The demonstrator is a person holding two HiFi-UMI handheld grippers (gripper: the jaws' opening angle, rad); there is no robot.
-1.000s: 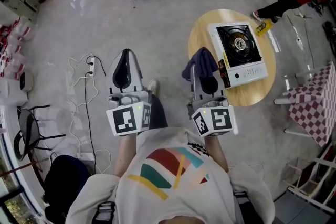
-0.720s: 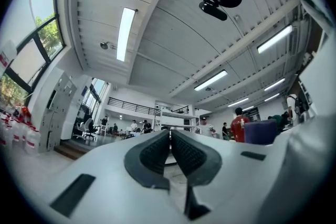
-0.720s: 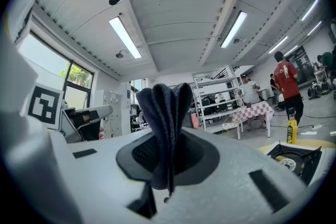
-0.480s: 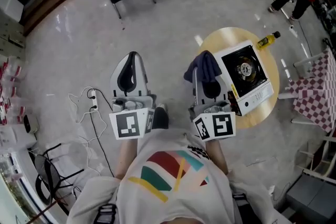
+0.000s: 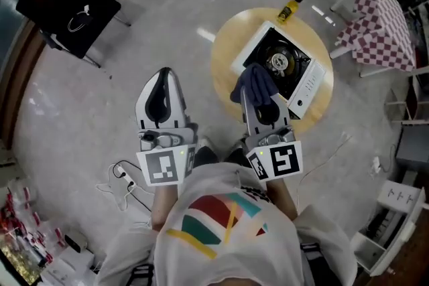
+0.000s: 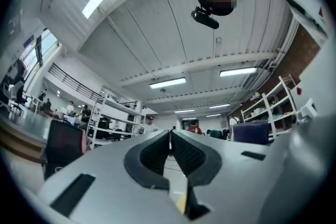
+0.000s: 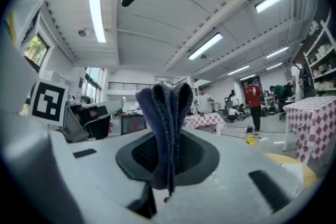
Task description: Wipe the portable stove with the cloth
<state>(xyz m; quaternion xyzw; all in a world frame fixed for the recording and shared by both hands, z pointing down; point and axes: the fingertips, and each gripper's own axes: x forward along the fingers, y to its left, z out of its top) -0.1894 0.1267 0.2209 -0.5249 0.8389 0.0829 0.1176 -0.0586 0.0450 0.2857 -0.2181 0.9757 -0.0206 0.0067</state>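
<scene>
A white portable stove (image 5: 285, 70) with a black burner top lies on a small round wooden table (image 5: 224, 57) in the head view. My right gripper (image 5: 258, 94) is shut on a dark blue cloth (image 5: 255, 82), which hangs over the stove's near left edge. In the right gripper view the folded cloth (image 7: 165, 123) stands up between the closed jaws of the right gripper (image 7: 167, 157). My left gripper (image 5: 161, 87) is shut with nothing in it and hovers over the floor, left of the table. The left gripper (image 6: 170, 148) shows its pads pressed together.
A yellow bottle (image 5: 289, 7) stands on the floor just beyond the table. A checkered-cloth table (image 5: 382, 20) sits at the upper right, a black chair (image 5: 67, 7) at the upper left. White cables (image 5: 124, 177) lie on the floor at the lower left.
The head view has swung round, so the table and stove now lie straight ahead instead of to the right. My right gripper with the cloth has come over the stove's near edge.
</scene>
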